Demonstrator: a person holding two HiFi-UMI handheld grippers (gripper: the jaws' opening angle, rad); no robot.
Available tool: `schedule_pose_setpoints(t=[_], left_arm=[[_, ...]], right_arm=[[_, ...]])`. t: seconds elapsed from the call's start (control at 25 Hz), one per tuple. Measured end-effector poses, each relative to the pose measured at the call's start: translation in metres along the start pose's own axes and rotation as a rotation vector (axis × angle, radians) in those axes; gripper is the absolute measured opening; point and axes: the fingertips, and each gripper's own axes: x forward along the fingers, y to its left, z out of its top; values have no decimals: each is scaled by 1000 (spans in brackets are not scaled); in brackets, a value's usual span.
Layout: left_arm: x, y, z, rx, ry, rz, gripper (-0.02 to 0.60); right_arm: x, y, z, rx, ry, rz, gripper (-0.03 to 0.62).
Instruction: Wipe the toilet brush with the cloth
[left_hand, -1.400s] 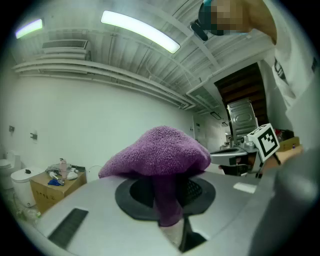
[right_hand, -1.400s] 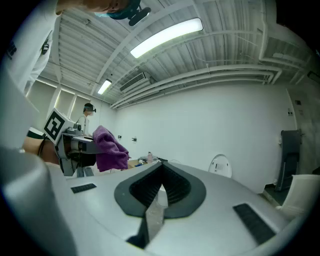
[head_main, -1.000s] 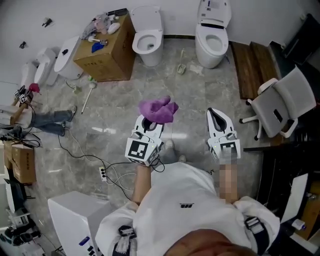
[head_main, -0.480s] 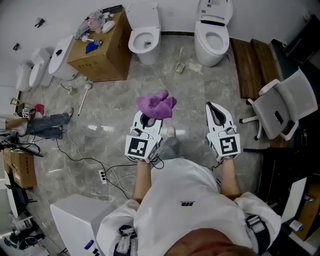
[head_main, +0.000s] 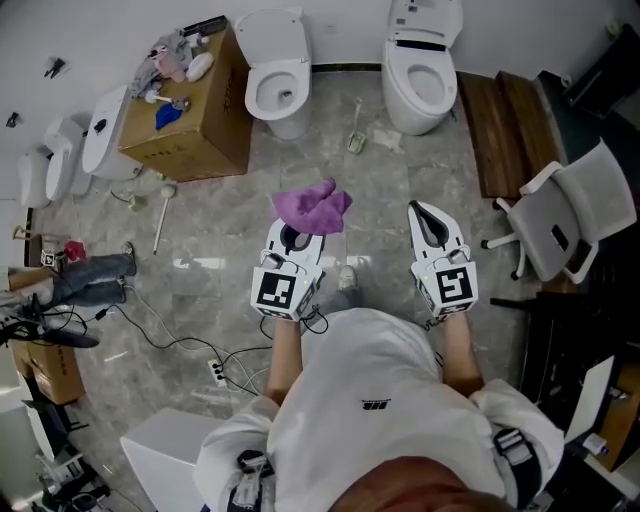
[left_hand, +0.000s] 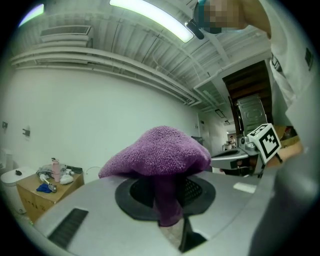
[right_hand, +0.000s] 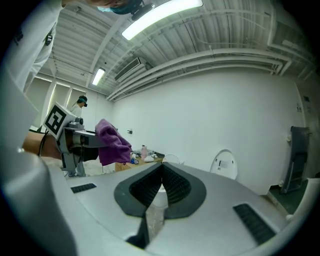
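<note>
My left gripper (head_main: 300, 230) is shut on a purple cloth (head_main: 313, 208) that bunches over its tips; in the left gripper view the cloth (left_hand: 160, 150) drapes over the jaws and hides what lies ahead. Level with it on the right, my right gripper (head_main: 424, 212) is shut and holds nothing, its pads (right_hand: 170, 187) pressed together. A white toilet brush (head_main: 355, 128) lies on the floor between the two toilets, well ahead of both grippers. From the right gripper view I see the left gripper (right_hand: 80, 145) and the cloth (right_hand: 112, 140) off to the left.
Two white toilets (head_main: 275, 85) (head_main: 422, 60) stand against the far wall. A cardboard box (head_main: 185, 120) with clutter stands at far left, with a long white stick (head_main: 160, 215) beside it. A wooden bench (head_main: 500, 130) and office chair (head_main: 570, 215) are on the right. Cables (head_main: 200, 340) trail at left.
Both grippers have travelled forward together over the marble floor toward the toilets. The cloth stays gripped in the left one, and the right one stays shut.
</note>
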Motion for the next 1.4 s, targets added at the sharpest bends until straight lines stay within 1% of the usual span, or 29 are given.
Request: schedule_pose_setpoints(t=[0.16, 0.44, 0.56, 0.72, 0.88, 1.12, 1.4], left_arm=[[26, 36, -5, 5, 7, -13, 72], [63, 79, -16, -9, 25, -42, 72], [78, 91, -19, -13, 28, -47, 71], [100, 98, -26, -18, 32, -50, 71], [127, 113, -33, -13, 36, -52, 71], [188, 136, -38, -8, 51, -44, 71], [280, 176, -50, -20, 82, -36, 72]], right_arm=[[39, -8, 0, -1, 8, -17, -5], [88, -19, -7, 9, 46, -38, -5], [106, -27, -9, 6, 56, -40, -5], [123, -42, -15, 2, 61, -40, -5], [152, -58, -20, 3, 61, -35, -5], [201, -106, -30, 19, 63, -28, -5], [281, -169, -50, 54, 90, -2, -5]])
